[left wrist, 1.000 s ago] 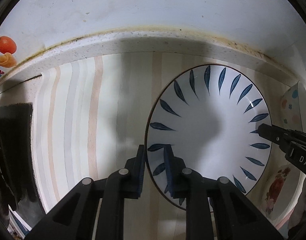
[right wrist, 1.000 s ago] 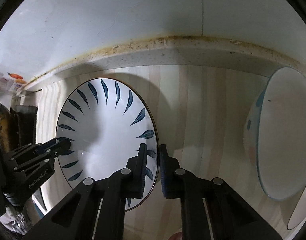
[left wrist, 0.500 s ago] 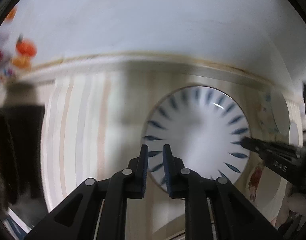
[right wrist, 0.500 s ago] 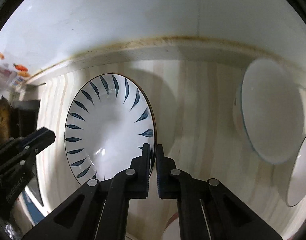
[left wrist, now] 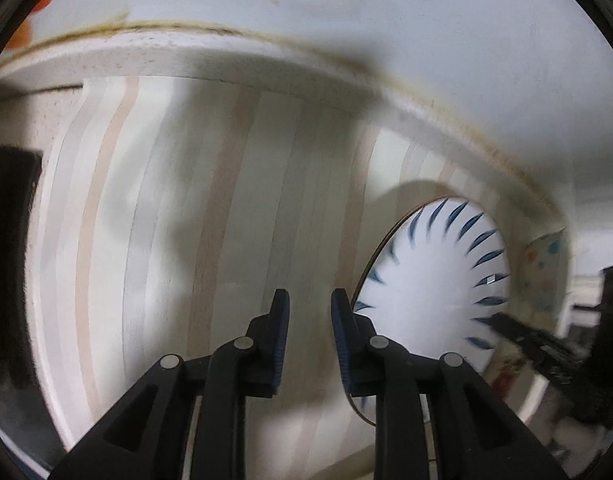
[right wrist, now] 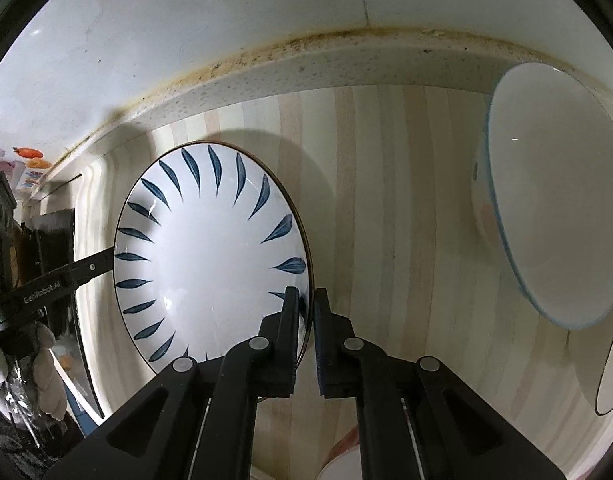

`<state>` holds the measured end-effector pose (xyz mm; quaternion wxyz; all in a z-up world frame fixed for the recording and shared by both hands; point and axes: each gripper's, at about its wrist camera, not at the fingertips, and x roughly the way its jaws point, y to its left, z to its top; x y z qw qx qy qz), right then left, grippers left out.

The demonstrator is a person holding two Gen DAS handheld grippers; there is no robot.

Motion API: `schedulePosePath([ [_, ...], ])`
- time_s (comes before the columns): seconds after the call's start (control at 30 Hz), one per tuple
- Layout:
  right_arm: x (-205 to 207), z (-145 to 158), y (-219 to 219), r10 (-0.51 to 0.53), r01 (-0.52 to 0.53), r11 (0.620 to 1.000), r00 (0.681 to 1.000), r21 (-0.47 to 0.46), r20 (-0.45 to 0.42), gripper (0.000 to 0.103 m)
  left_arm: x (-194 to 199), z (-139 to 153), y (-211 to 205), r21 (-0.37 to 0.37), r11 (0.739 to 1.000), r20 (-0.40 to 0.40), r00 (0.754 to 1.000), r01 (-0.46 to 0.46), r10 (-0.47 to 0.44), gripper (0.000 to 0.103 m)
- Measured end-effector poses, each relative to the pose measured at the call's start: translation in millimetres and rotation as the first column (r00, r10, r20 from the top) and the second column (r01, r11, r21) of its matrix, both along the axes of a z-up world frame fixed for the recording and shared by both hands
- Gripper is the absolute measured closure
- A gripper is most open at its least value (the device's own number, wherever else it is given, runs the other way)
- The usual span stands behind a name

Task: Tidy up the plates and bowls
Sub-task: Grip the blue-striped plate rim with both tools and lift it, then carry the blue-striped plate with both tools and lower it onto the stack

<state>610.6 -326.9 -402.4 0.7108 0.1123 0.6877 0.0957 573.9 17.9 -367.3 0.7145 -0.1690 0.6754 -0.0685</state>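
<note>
Fingers first: the left gripper (left wrist: 308, 312) had its jaws parting, w/ nothing but bare striped counter mat (left wrist: 166, 240) showing in the gap. The blue-leaf plate (left wrist: 430, 304) lay just to the right of its right finger, rim beside the pad but not between the pads. So the left hand was off the plate.

Right gripper (right wrist: 306, 304) had its fingers clamped together on the plate's right-hand rim (right wrist: 210, 264), one pad inside the rim, one outside, rim edge pinched thin between them. The right hand was the only one on the plate; the left gripper's black finger showed by the plate's far-left rim in the right wrist view, near it, contact unclear.

Relation that matters, as I judge it: the plate extended leftward from the right fingers, held by one edge only, so its weight hung off that pinch. Any carry prob. needs a firm grip and a steady wrist, or the plate could pivot.

Plate position: on the mat's left-centre part, a little short of the back edge where mat meets the speckled counter lip (right wrist: 346, 68) and the stained wall joint. Whether it was fully flat or slightly lifted, can't tell.

Look: round, white, glossy, shallow, w/ dark blue leaf strokes radiating around the inner slope and a thin dark rim line. Ceramic, likely slick.

Further right, near the mat's right edge, a white bowl (right wrist: 546, 220) w/ blue rim, well apart from the plate.
</note>
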Motion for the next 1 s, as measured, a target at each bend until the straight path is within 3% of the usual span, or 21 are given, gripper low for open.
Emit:
schedulePosePath([
  [0.1, 1, 1, 2, 0.006, -0.006, 1.0, 1.0, -0.008, 0.002, 0.095, -1, 2, 7, -0.074, 0.997, -0.002, 1.0, -0.015, 0.014, 0.082],
  [0.3, 2, 1, -4, 0.002, -0.002, 1.0, 1.0, 0.006, -0.003, 0.094, 8, 4, 4, -0.138, 0.99, 0.003, 0.999, -0.038, 0.039, 0.081],
  [0.57, 4, -5, 3, 0.028, -0.028, 1.0, 1.0, 0.007, -0.005, 0.094, 11, -20, -30, -0.061, 0.996, -0.013, 0.998, 0.065, -0.066, 0.082],
  [0.83, 5, -7, -3, 0.011, -0.012, 0.999, 1.0, 0.038, 0.003, 0.095, -7, -10, -42, 0.01, 0.994, 0.045, 0.993, 0.106, -0.106, 0.082],
  [1.0, -1, -4, -9, -0.007, 0.007, 0.997, 1.0, 0.073, 0.0, 0.094, -18, 16, -44, 0.017, 0.995, 0.086, 0.991, 0.103, -0.104, 0.082],
])
